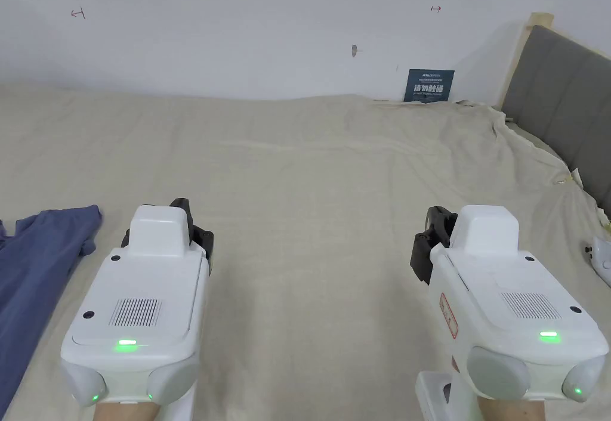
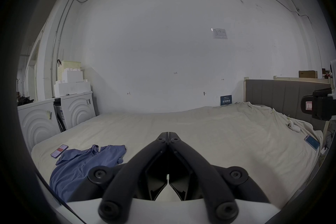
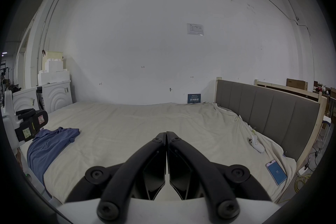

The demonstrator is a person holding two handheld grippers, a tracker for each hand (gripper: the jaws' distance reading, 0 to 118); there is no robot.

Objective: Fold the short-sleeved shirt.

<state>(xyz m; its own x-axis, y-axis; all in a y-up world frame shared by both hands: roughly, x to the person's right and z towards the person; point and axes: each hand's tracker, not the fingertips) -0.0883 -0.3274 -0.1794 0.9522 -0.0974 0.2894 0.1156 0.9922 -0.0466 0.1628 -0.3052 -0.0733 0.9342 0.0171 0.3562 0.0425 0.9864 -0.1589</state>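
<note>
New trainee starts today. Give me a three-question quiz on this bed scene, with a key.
1. True or false: the left gripper is shut on the blue shirt.
2. Which is nearer the shirt? A. the pink-cased phone B. the white controller
3. Fill in: the right gripper has its jaws ____.

Key:
1. False. Its jaws meet with nothing between them, and the shirt lies crumpled off to its left on the sheet.
2. A. It lies beside the collar end.
3. Shut, and empty.
</note>
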